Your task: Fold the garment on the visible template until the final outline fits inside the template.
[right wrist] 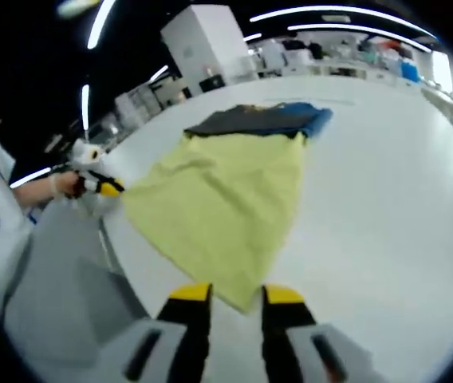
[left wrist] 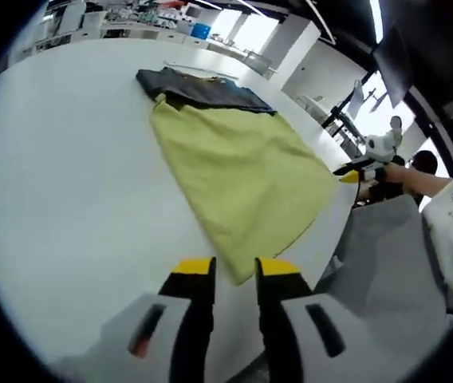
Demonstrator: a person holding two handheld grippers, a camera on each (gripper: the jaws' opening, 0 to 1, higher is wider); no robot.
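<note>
Lying flat on the white table (left wrist: 67, 183), the yellow-green garment (left wrist: 238, 179) is partly covering a dark cloth (left wrist: 202, 89) at its far end; both grippers (left wrist: 235, 270) (right wrist: 237, 297) are hovering slightly parted, gripping nothing.

The yellow cloth (left wrist: 238, 187) covers part of the dark cloth (left wrist: 202, 89) at the surface's far edge. My claws' bases are cut off. Background clutter is too blurred to identify.

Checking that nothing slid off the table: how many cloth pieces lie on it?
2. The yellow-green garment lies spread across the white table, its near corner just ahead of the left gripper. A dark garment lies at its far end. Anything beneath them stays hidden.
</note>
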